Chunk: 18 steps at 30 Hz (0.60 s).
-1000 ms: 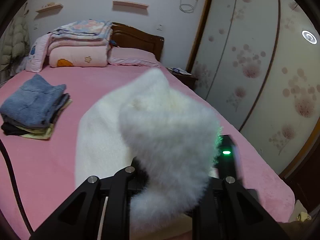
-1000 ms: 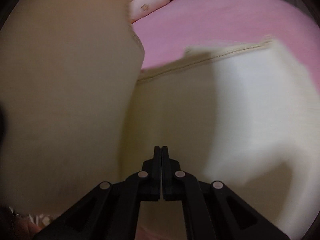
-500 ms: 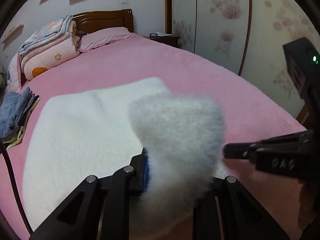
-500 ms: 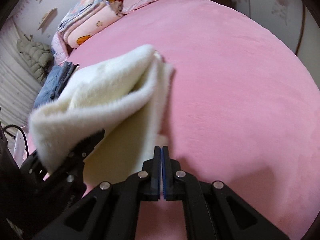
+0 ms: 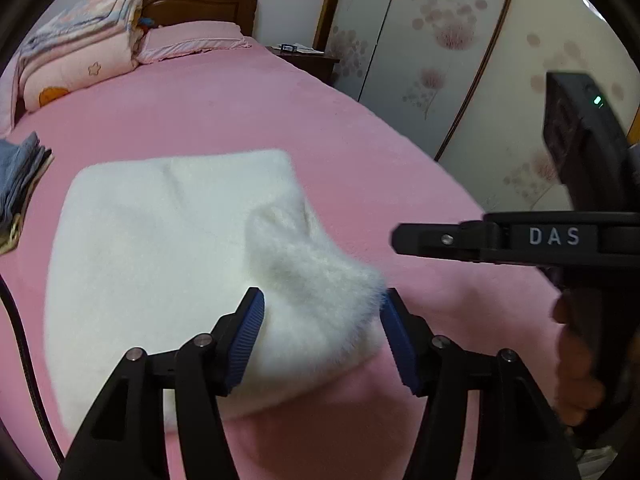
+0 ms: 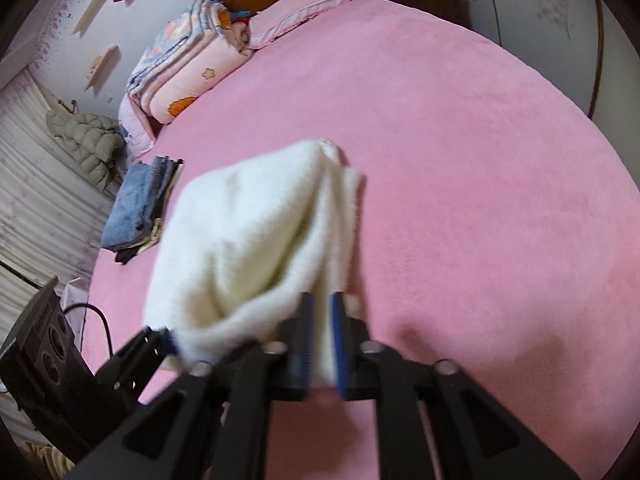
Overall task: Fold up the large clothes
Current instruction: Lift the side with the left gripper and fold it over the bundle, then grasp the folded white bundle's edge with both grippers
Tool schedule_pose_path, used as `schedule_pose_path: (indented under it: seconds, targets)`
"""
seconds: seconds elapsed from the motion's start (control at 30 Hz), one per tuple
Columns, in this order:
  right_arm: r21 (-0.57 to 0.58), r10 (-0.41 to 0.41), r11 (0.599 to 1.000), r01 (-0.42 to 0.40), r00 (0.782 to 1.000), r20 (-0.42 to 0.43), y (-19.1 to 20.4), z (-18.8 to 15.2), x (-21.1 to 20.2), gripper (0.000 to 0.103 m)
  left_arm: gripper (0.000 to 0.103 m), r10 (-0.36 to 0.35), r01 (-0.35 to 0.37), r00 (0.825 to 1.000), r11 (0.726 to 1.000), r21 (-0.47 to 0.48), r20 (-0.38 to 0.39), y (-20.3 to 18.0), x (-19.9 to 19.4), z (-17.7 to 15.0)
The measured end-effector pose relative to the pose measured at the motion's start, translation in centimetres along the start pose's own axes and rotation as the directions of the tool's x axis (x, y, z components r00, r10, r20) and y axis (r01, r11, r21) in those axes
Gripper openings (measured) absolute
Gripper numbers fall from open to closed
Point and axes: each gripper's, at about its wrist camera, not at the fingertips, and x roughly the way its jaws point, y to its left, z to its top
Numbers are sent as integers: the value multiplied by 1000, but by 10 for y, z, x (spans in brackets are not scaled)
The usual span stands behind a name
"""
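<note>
Change: left gripper (image 5: 322, 334) jaws, clamped before, now spread.
Right gripper (image 6: 320, 336): slightly parted.
Garment (image 5: 168, 264): white, fluffy, folded.
Bed (image 5: 240, 104): pink plush.

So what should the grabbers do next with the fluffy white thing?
Probably draw the left gripper back off the fluffy white garment. Its jaws are spread wide around a raised corner, and the rest already lies folded on the pink bed. The right gripper looks slightly open at the garment's edge.

The stack of folded blue denim clothes (image 5: 18, 172) was cut off by the left wrist view's edge, while the fluffy white garment (image 6: 256, 248) looked motion-blurred.
</note>
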Motion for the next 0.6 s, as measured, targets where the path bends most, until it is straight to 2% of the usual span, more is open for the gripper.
schedule_pose_path:
  seconds: [0.03, 0.13, 0.27, 0.3, 0.4, 0.5, 0.53, 0.57, 0.6]
  targets:
    - [1, 14, 1000, -14, 1000, 6, 6, 1, -4, 39, 64, -3, 3, 1000, 1000, -11, 3, 3, -11, 1]
    - [-14, 51, 999, -51, 999, 5, 24, 6, -9, 39, 68, 39, -39, 999, 999, -16, 8, 17, -36, 5]
    - [-66, 67, 996, -68, 998, -22, 48, 11, -1, 39, 68, 152, -152, 988, 988, -18, 1, 48, -54, 9]
    - [-80, 61, 995, -64, 998, -35, 54, 11, 4, 39, 68, 197, -196, 980, 980, -27, 5, 62, -57, 11]
    - [-138, 10, 990, -21, 997, -80, 71, 11, 23, 39, 68, 274, -273, 962, 960, -63, -5, 92, -56, 15]
    - [-201, -49, 979, 32, 996, -81, 81, 8, 39, 39, 68, 299, -300, 954, 947, -114, -24, 117, -50, 21]
    - [-219, -77, 974, 57, 993, -84, 82, 6, 46, 33, 68, 299, -300, 954, 946, -121, -29, 121, -46, 21]
    - [-226, -88, 972, 66, 992, -87, 81, 5, 49, 18, 68, 301, -303, 953, 945, -126, -34, 124, -43, 21]
    - [-231, -94, 970, 70, 991, -94, 79, 3, 52, 18, 68, 305, -309, 951, 942, -134, -47, 128, -36, 21]
